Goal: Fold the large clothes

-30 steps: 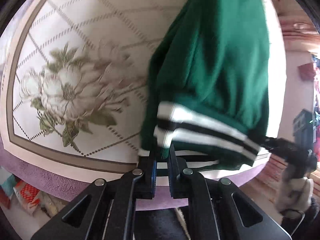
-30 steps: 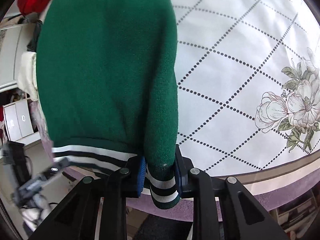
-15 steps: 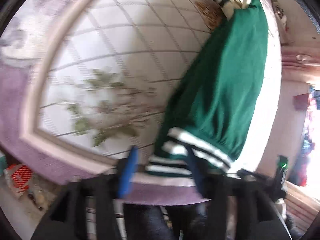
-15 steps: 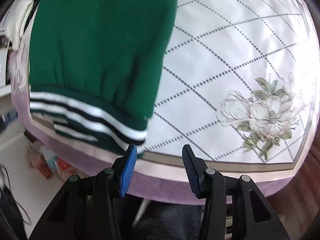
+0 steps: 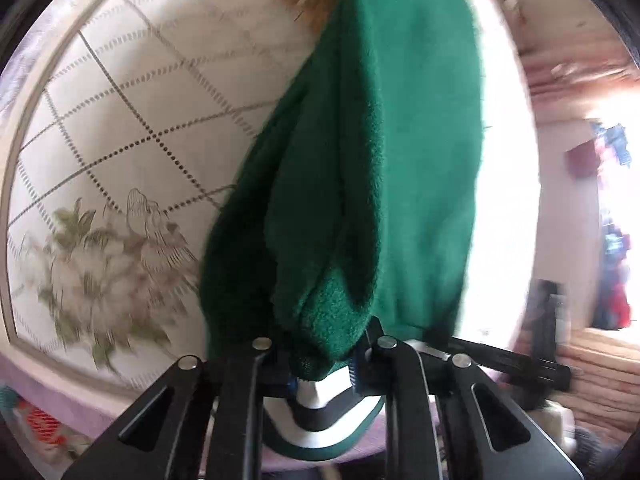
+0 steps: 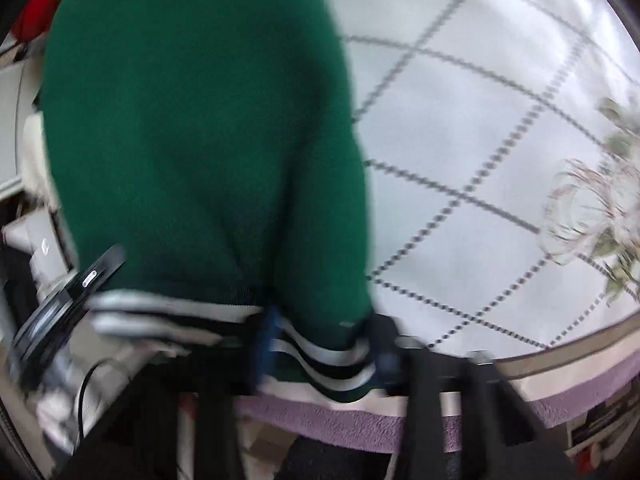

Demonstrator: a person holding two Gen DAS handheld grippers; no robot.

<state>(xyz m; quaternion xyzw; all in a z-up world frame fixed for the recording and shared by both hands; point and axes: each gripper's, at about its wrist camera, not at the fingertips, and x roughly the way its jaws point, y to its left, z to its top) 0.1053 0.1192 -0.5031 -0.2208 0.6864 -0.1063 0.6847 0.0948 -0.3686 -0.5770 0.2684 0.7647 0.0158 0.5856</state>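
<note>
A green fleece jacket (image 5: 400, 152) with a black-and-white striped hem lies on a white quilted bedspread (image 5: 132, 112). In the left wrist view my left gripper (image 5: 324, 364) is shut on a bunched fold of the jacket near its hem, and the striped band hangs below the fingers. In the right wrist view the jacket (image 6: 192, 128) fills the left half. My right gripper (image 6: 320, 354) is blurred but is closed on the striped hem (image 6: 332, 368) at the bed's front edge.
The bedspread has a dotted diamond grid and a flower print (image 5: 108, 276), which also shows in the right wrist view (image 6: 592, 216). A purple border (image 6: 360, 420) runs along the bed's front edge. Room clutter lies beyond the bed at the left (image 6: 44, 240).
Both grippers let go of the hem half a second ago and stood open. Now both are closed again on the jacket's lower end, the left on a thicker green fold.
</note>
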